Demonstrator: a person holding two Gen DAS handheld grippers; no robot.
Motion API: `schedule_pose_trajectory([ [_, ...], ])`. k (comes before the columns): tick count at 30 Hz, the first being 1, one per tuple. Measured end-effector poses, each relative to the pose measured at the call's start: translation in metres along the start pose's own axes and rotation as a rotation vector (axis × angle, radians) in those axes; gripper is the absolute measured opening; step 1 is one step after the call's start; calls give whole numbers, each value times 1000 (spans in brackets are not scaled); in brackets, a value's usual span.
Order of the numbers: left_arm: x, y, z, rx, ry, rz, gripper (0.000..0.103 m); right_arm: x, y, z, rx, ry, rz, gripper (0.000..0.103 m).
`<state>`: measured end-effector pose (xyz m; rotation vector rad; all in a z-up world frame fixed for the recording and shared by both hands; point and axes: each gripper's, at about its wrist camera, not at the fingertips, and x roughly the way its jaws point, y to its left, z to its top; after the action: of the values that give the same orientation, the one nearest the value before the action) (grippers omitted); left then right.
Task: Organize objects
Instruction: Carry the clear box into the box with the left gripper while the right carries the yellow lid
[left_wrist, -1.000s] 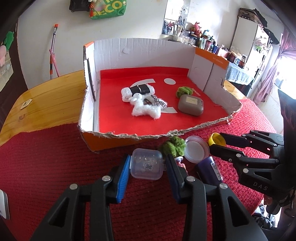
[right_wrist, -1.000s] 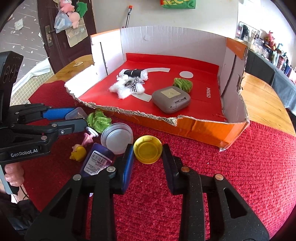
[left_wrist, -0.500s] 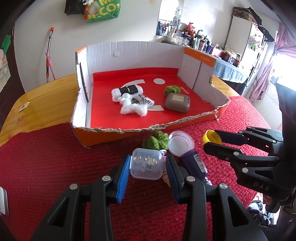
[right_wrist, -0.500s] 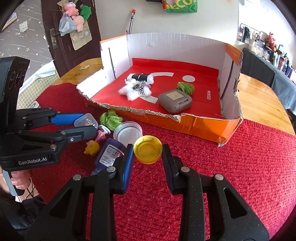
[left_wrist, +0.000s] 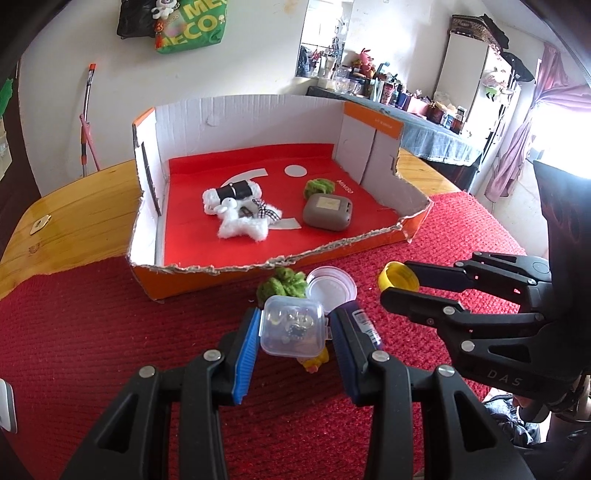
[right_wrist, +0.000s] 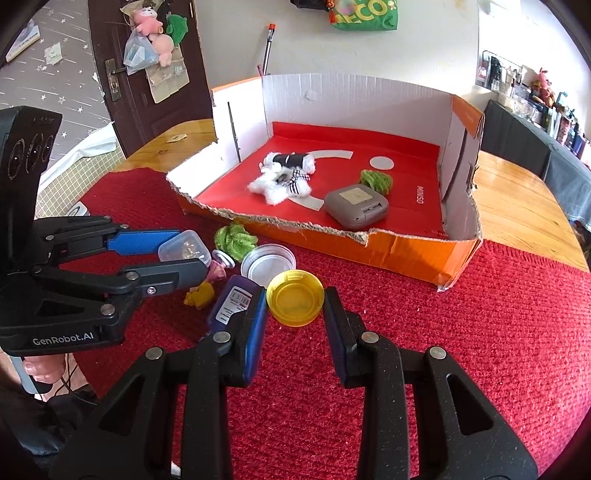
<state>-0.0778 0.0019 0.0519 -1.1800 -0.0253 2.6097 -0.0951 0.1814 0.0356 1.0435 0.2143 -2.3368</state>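
Through the left wrist camera, my left tongs (left_wrist: 293, 330) are closed partway on a small clear plastic box (left_wrist: 293, 329), a pad pressed to each side, and the box hangs clear of the red cloth (left_wrist: 110, 332) that covers the worktop. The cardboard tray (left_wrist: 207, 271) lies straight ahead and slightly left of it, its torn front wall the low side facing me, so I judge the move to be forward and over that ragged lip. Between box and lip sit a green fuzzy ball (left_wrist: 284, 281) and a white round lid (left_wrist: 332, 288); a purple bottle (left_wrist: 360, 321) lies just right of my right pad, its long axis running away from me. Inside the tray, a white plush toy (left_wrist: 242, 225) and a grey case (left_wrist: 327, 212) fill the middle, leaving bare red floor at the near left.

Through the right wrist camera, my right tongs (right_wrist: 295, 302) are nearly shut on a yellow cap (right_wrist: 295, 302), which faces up between the pads. The tray's front wall is ahead and a little right, with no item between. The left tongs (right_wrist: 177, 254) with the clear box (right_wrist: 183, 248) stand off to the left, nearer the tray's left corner. A small pink and yellow toy (right_wrist: 207, 286) lies beneath them on the cloth.
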Motion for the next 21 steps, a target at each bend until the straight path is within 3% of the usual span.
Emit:
schedule_pose_trajectory([
  [21,-9,5,23,-3,-49,8,41,-17,6,21,-24,-62,41,29],
])
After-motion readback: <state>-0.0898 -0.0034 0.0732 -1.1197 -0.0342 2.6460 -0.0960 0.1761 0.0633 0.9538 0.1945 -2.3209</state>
